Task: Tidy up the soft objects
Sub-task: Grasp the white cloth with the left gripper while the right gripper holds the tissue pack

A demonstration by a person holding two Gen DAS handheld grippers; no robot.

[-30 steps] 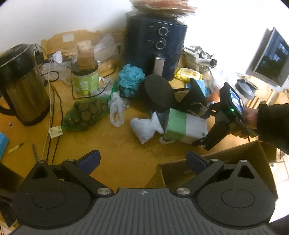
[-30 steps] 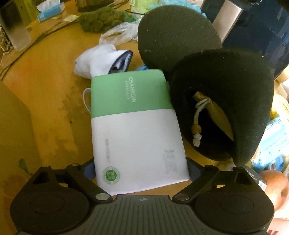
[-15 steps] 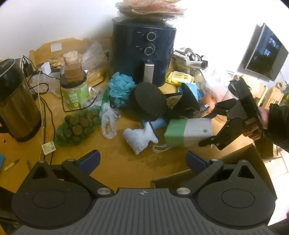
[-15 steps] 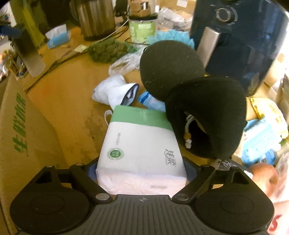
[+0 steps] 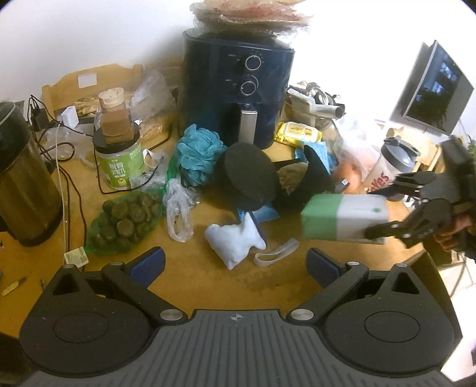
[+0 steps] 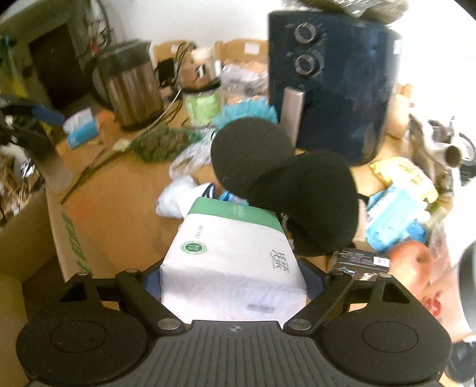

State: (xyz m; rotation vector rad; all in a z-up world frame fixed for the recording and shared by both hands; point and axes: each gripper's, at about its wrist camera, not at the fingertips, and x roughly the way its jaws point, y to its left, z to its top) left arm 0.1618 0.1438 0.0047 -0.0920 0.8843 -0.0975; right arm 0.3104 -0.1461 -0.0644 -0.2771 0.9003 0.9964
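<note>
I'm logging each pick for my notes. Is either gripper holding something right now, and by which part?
The right gripper holds the tissue pack by its white end, off the table. The left gripper holds nothing.

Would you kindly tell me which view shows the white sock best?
The left wrist view: the white sock lies whole and sharp on the table. The right wrist view shows only a blurred part behind the tissue pack.

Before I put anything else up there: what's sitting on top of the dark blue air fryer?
On the air fryer lies a stack of flat, thin round sheets in clear plastic wrap, overhanging the lid. What the sheets are is unclear; the picture's edge cuts off the top, and the lid beneath is covered.
</note>
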